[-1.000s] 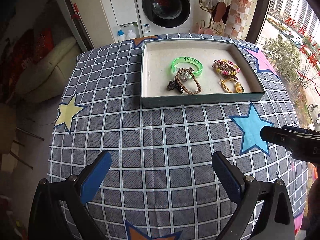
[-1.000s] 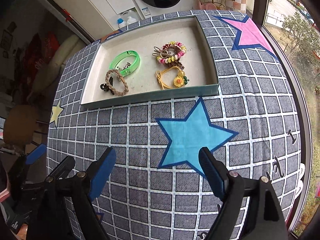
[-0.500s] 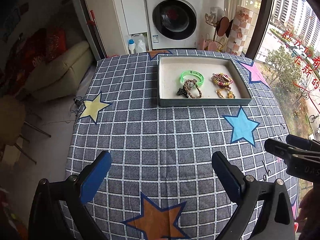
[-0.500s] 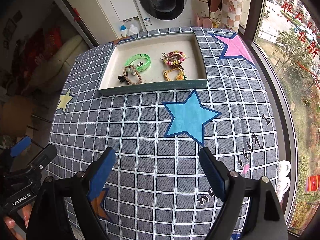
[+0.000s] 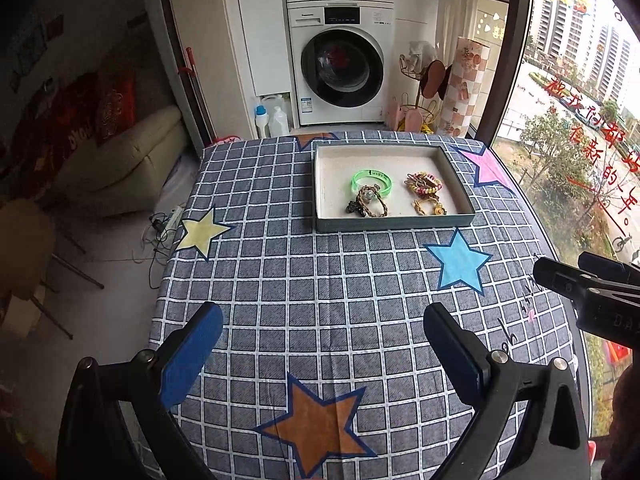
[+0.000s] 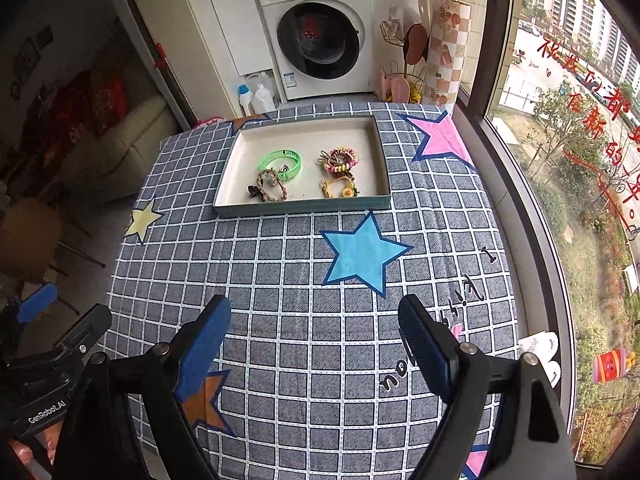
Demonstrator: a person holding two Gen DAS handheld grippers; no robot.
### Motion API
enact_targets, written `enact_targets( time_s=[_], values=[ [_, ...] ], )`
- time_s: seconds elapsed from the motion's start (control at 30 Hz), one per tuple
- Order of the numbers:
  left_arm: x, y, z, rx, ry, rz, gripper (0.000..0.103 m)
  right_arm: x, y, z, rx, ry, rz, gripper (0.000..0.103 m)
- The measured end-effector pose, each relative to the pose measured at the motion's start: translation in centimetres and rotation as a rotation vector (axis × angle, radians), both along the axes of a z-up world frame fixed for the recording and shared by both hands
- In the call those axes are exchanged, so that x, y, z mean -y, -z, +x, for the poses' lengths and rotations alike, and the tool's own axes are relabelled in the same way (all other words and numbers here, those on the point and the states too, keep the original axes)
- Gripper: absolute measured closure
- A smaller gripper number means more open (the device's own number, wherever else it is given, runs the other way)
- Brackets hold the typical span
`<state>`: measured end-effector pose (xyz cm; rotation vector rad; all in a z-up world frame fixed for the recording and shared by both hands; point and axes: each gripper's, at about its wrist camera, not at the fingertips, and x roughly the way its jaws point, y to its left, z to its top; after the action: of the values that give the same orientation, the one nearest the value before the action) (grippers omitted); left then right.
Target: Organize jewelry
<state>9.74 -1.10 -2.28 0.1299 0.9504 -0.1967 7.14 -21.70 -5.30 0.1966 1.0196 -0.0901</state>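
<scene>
The jewelry lay bunched in the tray (image 6: 304,210) at the table's far end: green bangle (image 6: 282,164), braided bracelet (image 6: 272,186), beaded coil (image 6: 340,160), yellow flower piece (image 6: 340,190). Both the left gripper (image 5: 320,354) and right gripper (image 6: 314,340) hung well short of it, jaws wide, empty, the right seemingly a touch nearer.

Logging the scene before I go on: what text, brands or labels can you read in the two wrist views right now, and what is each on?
"GenRobot.AI": white print on the left gripper's body.
"Panasonic", probably: small brand on the washing machine; its panel digits are too small.
"I" plus cursive words: printed on the tablecloth; cursive unreadable from here.
Red Chinese characters: on the window; not reliably readable.
Dark print on the green bangle: too small.
</scene>
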Motion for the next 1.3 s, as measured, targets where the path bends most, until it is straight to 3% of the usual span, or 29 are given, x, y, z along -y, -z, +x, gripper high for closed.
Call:
enact_targets(
  time_s=[0.63,1.3],
  values=[
    [-2.1,-4.1,-0.8,0.110,-0.028,-0.029,0.000,-1.7,-6.1,-2.2,0.172,0.032,-0.140,0.015],
    [-2.0,-4.7,-1.6,0.143,-0.058,-0.020,0.000,-2.3,-7.0,-2.4,0.215,0.037,-0.148,0.015]
  ],
)
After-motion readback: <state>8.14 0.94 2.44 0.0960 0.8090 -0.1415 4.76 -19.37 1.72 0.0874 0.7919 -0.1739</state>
